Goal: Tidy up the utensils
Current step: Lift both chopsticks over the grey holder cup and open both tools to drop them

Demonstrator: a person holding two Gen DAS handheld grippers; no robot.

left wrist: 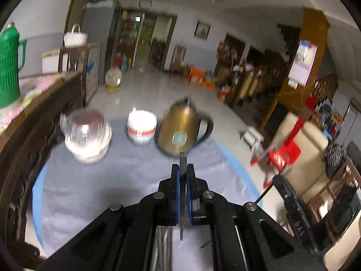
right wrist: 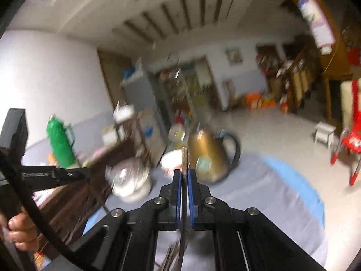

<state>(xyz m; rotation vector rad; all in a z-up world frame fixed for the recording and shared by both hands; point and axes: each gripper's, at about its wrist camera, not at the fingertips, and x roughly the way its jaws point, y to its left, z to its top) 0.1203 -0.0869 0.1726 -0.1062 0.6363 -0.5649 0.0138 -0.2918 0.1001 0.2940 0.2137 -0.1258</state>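
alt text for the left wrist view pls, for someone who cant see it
The left claw is shut on a thin metal utensil held edge-on above a grey-blue cloth. Beyond it stand a brass-coloured kettle, a stack of white bowls and a clear glass jar, slightly blurred, with a cluttered room behind.

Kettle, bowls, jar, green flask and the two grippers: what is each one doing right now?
Left gripper: shut on a thin metal utensil.
Right gripper: shut on another metal utensil.
Brass kettle: upright on the grey cloth.
White bowls: stacked, upright.
Glass jar: standing, blurred.
Green flask: upright, capped.
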